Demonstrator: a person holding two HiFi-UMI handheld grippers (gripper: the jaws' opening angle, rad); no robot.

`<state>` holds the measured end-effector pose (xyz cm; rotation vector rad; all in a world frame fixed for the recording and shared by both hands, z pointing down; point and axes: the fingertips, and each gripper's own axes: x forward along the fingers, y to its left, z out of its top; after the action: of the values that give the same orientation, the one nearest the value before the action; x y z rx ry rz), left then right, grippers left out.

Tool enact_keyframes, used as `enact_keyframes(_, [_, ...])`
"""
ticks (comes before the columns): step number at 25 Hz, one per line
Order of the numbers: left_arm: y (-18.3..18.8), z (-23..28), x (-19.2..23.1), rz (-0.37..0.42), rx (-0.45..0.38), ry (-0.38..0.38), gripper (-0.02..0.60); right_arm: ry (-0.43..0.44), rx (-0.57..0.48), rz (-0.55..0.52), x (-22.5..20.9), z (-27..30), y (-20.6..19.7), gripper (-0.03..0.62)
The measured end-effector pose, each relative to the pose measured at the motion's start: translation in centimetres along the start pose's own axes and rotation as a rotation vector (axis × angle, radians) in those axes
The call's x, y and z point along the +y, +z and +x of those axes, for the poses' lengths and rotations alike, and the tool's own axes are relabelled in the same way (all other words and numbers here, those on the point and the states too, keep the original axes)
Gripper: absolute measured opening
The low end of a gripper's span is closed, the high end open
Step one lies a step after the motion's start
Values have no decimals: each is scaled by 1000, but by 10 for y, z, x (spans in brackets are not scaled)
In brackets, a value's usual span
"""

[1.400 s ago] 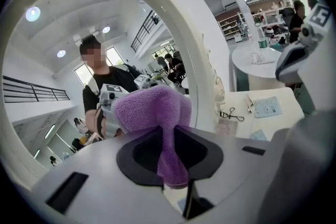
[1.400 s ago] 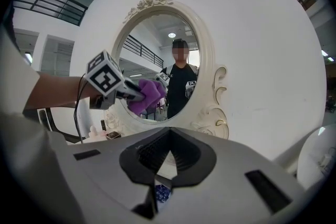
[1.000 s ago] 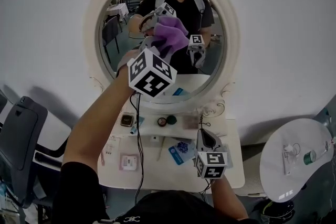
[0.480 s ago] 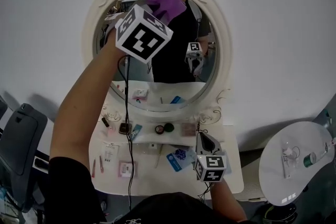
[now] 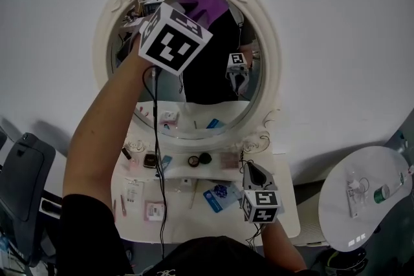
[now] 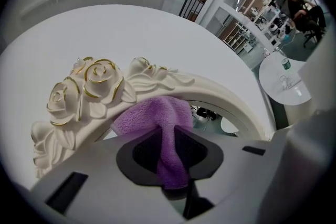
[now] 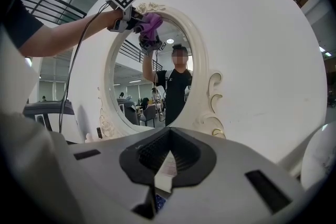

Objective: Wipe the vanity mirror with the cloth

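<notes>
- Clamping the cloth (image 6: pixel 152 113), jaws of the left gripper (image 6: pixel 172 157) are closed; it is bunched just ahead of them, pressed onto the vanity mirror (image 5: pixel 213 106) top.
- Jaws of the right gripper (image 7: pixel 164 165) are held together, empty.

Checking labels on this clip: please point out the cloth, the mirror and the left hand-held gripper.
cloth (image 6: pixel 152 115): left gripper view, bunched purple part above the jaws.
mirror (image 5: pixel 271 74): head view, right side of its white frame.
left hand-held gripper (image 6: pixel 170 152): left gripper view, between its fingertips, shut on the cloth.

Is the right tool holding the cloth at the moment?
No, the cloth is clamped in the left tool, up against the mirror's top.
</notes>
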<state>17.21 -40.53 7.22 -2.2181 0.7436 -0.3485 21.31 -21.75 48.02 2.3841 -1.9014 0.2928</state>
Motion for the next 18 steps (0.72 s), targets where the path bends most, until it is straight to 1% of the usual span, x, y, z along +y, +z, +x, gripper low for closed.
enact_keyframes(3, [3, 2, -3, 6, -9, -11, 72, 5, 3, -4, 2, 2, 0, 9])
enact_keyframes(7, [6, 3, -10, 53, -24, -15, 72, 4, 8, -6, 4, 4, -3, 9])
enact_keyframes(13, [11, 9, -26, 96, -46, -65, 72, -11, 14, 6, 2, 2, -7, 9])
enact_keyframes(18, [14, 17, -61, 239, -80, -80, 72, -40, 7, 19, -6, -4, -7, 9])
